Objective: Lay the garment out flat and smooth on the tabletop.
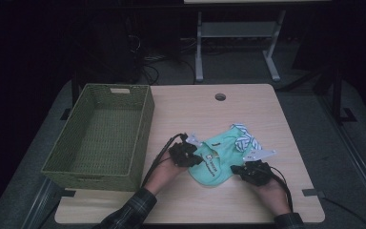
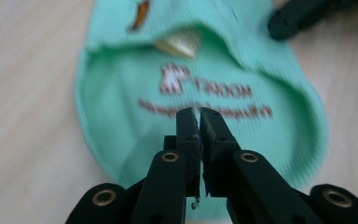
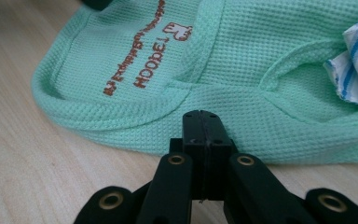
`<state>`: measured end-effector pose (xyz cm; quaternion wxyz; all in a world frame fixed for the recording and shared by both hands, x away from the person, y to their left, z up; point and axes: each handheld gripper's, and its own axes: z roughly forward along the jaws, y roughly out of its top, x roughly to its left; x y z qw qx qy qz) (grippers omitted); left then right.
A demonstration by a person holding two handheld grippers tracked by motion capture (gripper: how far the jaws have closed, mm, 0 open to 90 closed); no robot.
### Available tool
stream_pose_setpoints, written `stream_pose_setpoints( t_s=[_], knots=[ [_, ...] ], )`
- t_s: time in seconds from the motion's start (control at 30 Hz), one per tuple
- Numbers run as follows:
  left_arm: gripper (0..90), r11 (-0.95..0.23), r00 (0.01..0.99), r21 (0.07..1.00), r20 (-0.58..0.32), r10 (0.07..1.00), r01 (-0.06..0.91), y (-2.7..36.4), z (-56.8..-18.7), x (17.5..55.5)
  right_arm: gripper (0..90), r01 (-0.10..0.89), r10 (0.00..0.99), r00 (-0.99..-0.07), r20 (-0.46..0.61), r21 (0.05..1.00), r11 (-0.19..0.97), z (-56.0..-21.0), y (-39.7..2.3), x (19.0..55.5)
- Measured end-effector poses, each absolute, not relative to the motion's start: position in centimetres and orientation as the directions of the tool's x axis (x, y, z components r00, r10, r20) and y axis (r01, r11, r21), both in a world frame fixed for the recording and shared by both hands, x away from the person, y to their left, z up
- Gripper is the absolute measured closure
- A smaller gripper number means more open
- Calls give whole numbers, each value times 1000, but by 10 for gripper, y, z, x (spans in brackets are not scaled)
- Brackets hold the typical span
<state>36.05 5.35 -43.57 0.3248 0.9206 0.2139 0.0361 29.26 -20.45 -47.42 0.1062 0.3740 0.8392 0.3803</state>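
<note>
on the table, mint waffle-knit bib (image 1: 218, 160)

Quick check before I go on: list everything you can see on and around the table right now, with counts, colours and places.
Mint-green waffle-knit garment with brown lettering: one, lying flat on the table's near middle, between the two tongs.
Blue-and-white striped cloth piece: one, at the garment's far right edge.
Green woven rectangular basket: one, on the table's left side, nothing visible inside.
Light wooden table: one, with a round hole near its far edge.
Grey metal frame legs: on the floor beyond the table.
Left tongs: black, shut, tips over the garment's lettering.
Right tongs: black, shut, at the garment's hem.
Person's forearms: two, the left one in a plaid sleeve.
</note>
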Motion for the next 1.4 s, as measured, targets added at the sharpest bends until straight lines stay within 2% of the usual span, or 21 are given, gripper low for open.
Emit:
stream_pose_setpoints(
  t_s=[0.2,0.47,0.67,0.83,1.07,1.4],
  knots=[
    [879,-706,911,619,-37,411,344,38,-430,390,899,577,722,-679,131,703,415,-473,-204,293],
    [896,-696,918,638,-44,394,329,14,-429,421,899,582,724,-676,135,701,412,-473,-204,294],
    [896,-677,904,638,-72,421,366,4,-445,436,898,583,727,-673,138,703,406,-473,-203,293],
    [896,-707,902,598,-64,428,378,3,-458,442,898,574,726,-677,123,705,416,-473,-203,294],
    [897,-693,888,595,-80,454,408,10,-458,442,898,576,731,-673,111,699,424,-472,-201,293],
    [897,-701,876,566,-81,476,433,25,-455,424,897,569,722,-686,92,687,452,-470,-202,293]
  ],
)
